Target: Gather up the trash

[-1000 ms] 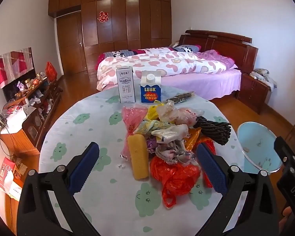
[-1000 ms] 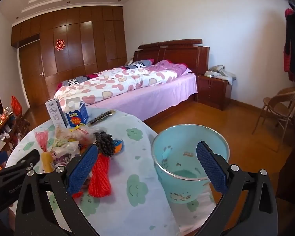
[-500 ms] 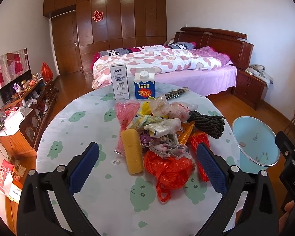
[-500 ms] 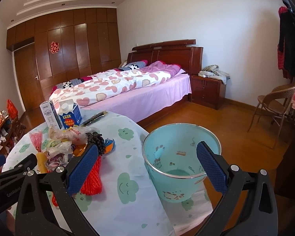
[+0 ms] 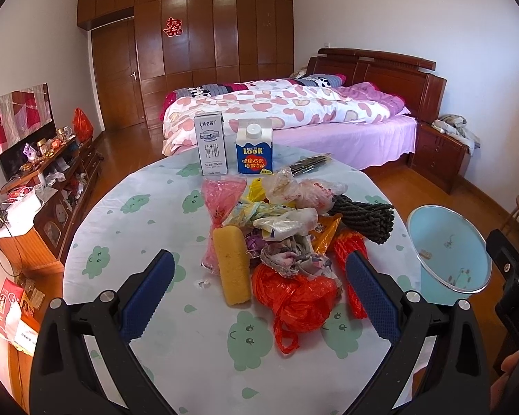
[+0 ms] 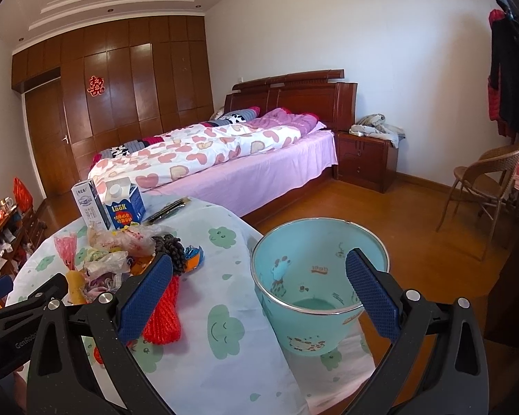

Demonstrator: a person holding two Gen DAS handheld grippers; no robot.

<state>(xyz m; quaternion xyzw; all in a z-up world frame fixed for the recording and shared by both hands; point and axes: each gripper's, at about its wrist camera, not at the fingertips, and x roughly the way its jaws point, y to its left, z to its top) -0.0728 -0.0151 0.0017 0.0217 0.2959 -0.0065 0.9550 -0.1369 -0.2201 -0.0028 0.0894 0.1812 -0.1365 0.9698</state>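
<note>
Trash lies heaped at the middle of a round tabletop (image 5: 128,242) covered in a cloud-print cloth; nothing has been picked up yet. Reading from the left: the left tool (image 5: 259,297) hangs over the near edge, its blue pads spread wide and holding nothing; directly ahead of it lies a yellow sponge (image 5: 231,268), its long axis running away from the tool toward the far edge; beside that sits a crumpled orange bag (image 5: 294,297), with clear wrappers (image 5: 287,221) piled behind and a dark rope bundle (image 5: 363,216) toward the right edge; two cartons (image 5: 231,150) stand upright at the far edge. Further right, a pale blue bin (image 6: 315,287) stands off the tabletop's right edge, just beside it; the right tool (image 6: 259,297) hovers over the bin's near rim, pads equally wide and empty. The left tool looks nearer the heap, so it seems best placed to grab first, then carry rightward to the bin.
</note>
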